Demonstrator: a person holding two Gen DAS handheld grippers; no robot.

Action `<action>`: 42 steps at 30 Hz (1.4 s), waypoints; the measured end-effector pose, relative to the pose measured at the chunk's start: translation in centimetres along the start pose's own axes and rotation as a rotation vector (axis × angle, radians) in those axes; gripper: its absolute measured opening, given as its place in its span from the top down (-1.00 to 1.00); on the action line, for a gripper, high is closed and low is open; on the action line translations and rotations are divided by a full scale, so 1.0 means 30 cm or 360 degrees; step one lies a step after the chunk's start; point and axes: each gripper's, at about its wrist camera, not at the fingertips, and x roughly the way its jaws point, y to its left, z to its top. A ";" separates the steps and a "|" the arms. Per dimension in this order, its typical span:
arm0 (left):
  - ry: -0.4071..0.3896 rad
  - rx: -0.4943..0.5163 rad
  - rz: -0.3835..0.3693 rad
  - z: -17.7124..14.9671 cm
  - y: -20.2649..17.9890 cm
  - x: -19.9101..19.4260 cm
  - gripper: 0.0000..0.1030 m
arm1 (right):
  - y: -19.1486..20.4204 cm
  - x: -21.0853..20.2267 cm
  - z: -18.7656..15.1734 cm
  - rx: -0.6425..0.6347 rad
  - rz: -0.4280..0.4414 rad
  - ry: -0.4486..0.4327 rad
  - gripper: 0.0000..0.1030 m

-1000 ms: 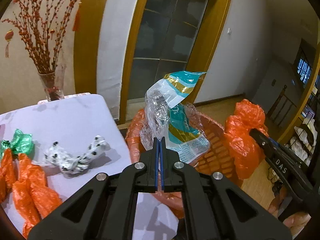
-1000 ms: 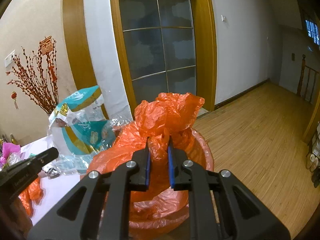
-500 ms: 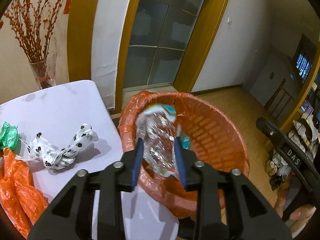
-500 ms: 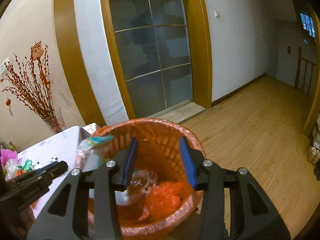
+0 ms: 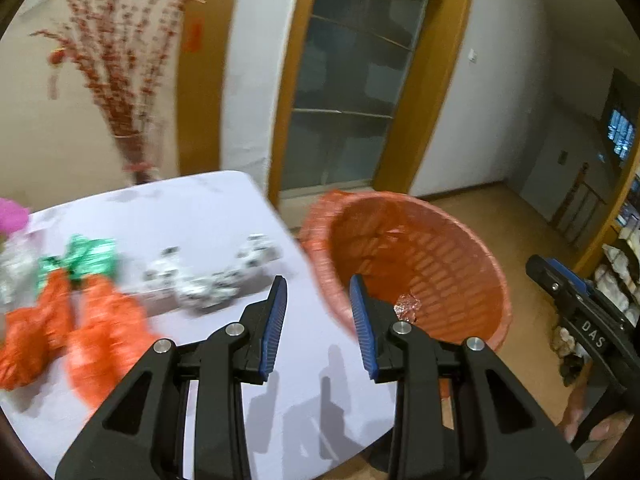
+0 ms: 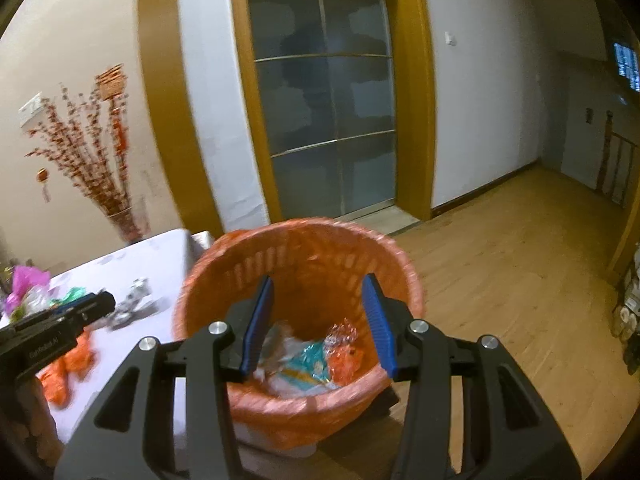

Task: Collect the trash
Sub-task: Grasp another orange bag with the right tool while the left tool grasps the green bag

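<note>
**Both grippers hanging spread and empty at the basket**

The left gripper [image 5: 318,286] is hanging with its jaws spread over the near right edge of the white table [image 5: 192,220], with nothing between the blue pads; the jaws have just been opening. The right gripper [image 6: 316,288] is hovering over the near rim of the orange basket [image 6: 304,236], its jaws likewise parted and empty, and they too have just been opening further.

The basket, lined with an orange bag, is standing just beside the table's right edge. Inside it, trash is lying at the bottom: a teal-and-white wrapper [image 6: 310,364], crinkled clear film [image 6: 340,328] and an orange bag [image 6: 348,360].

More trash is waiting on the table, left of the left gripper: a white dotted wrapper [image 5: 216,280] nearest, two orange bags [image 5: 100,320] at the near left, and a green wrapper [image 5: 86,256] just beyond them. A vase of red branches [image 5: 134,136] is standing at the table's far edge.

Right of the basket, bare wooden floor [image 6: 520,272] is stretching away toward the far wall and the glass door [image 6: 328,92].
</note>
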 end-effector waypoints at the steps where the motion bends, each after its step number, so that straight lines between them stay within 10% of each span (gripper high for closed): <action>1: -0.0014 -0.0007 0.0030 -0.006 0.021 -0.022 0.26 | 0.018 -0.007 -0.005 -0.0013 0.0018 0.0003 0.04; 19: -0.0256 -0.0163 0.0774 -0.213 0.501 -0.424 0.09 | 0.739 -0.006 -0.221 -0.0405 0.0661 0.0241 0.05; 35: -0.0278 -0.0342 0.0805 -0.272 0.660 -0.503 0.07 | 0.969 0.091 -0.302 -0.0554 0.0655 0.0380 0.06; 42: -0.0258 -0.0343 0.0796 -0.269 0.666 -0.489 0.07 | 0.962 0.130 -0.333 -0.0565 0.0641 0.0435 0.45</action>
